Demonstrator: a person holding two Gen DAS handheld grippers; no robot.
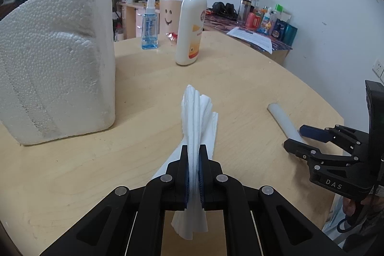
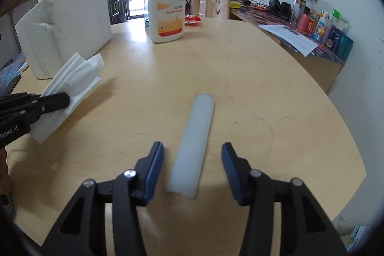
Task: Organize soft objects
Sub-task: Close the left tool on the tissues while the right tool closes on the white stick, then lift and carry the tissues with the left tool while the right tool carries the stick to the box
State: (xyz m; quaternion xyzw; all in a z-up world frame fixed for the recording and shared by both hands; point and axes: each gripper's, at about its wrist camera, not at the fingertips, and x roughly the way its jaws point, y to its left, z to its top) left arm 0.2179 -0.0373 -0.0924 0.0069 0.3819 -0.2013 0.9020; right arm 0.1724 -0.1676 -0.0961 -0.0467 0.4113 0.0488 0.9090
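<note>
So the big white styrofoam block (image 1: pixel 55 59) stands on the round pale wooden counter (image 1: pixel 240 92), close to your left; swing the left gripper (image 1: pixel 194 174) wide and you'll knock it over. The white lotion pump bottle with the red cap (image 2: pixel 166 4) stands farther back, tall and tippy. Left jaws are clenched on the crumpled white paper towel (image 1: pixel 199 116), which droops loose and could snag or tear. The translucent white soft strip (image 2: pixel 194 140) lies flat between the right gripper (image 2: pixel 192 174) jaws, not touching; close off-centre and it squirts out.
</note>
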